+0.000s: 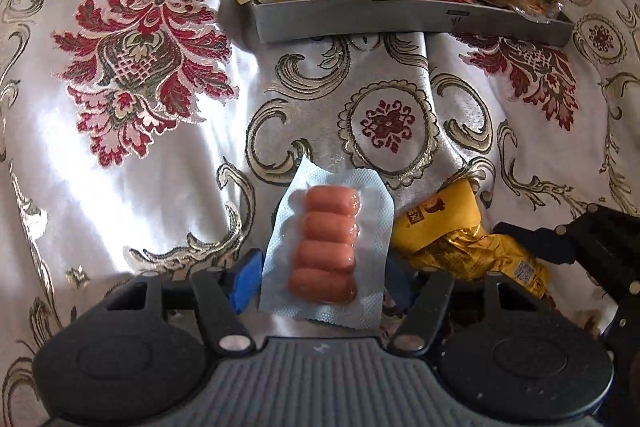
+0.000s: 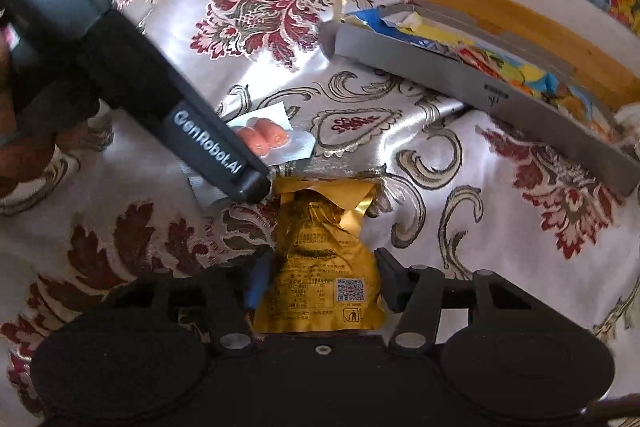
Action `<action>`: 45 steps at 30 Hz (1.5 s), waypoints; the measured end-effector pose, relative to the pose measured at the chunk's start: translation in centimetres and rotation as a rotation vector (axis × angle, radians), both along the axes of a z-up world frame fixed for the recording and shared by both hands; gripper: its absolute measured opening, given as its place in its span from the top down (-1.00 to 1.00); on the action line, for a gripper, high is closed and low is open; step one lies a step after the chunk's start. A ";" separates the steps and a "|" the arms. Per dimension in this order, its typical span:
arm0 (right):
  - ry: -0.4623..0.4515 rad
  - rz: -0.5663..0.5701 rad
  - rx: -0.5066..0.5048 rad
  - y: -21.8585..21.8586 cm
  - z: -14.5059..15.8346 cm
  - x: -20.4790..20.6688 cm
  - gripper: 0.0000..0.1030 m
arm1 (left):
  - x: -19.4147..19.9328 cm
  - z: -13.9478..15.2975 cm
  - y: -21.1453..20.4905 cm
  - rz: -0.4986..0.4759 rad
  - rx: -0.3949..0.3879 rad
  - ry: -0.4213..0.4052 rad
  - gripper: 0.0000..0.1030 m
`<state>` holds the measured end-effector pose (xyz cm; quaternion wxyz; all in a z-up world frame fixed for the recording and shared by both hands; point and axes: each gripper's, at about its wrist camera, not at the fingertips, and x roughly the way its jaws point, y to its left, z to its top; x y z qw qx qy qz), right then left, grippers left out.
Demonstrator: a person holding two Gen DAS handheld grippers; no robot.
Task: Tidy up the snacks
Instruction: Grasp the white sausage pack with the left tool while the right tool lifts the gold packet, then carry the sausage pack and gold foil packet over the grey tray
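Two snack packs lie side by side on the patterned cloth [image 1: 160,147], short of the grey box [image 1: 360,23] they appear bound for. The left gripper [image 1: 320,279] stands apart around the sausage pack [image 1: 326,251], its long axis pointing toward the box. The right gripper [image 2: 320,279] brackets the gold pouch [image 2: 324,267], likewise lengthwise; whether it grips yet, I cannot tell.
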<state>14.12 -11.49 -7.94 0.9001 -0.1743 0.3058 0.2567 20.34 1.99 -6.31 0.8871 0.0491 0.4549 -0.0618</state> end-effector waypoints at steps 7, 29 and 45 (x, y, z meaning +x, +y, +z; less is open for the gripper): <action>-0.002 0.003 -0.016 -0.3 0.1 -0.4 -0.02 | -1.6 0.7 0.0 0.029 -0.030 -0.001 -0.22; -0.073 -0.008 -0.075 -1.8 1.1 -3.1 0.03 | -8.1 1.3 -1.3 0.118 -0.099 -0.102 -0.16; -0.224 -0.011 -0.088 -1.5 2.2 -3.6 0.03 | -8.8 2.7 -1.1 0.192 -0.123 -0.189 -0.16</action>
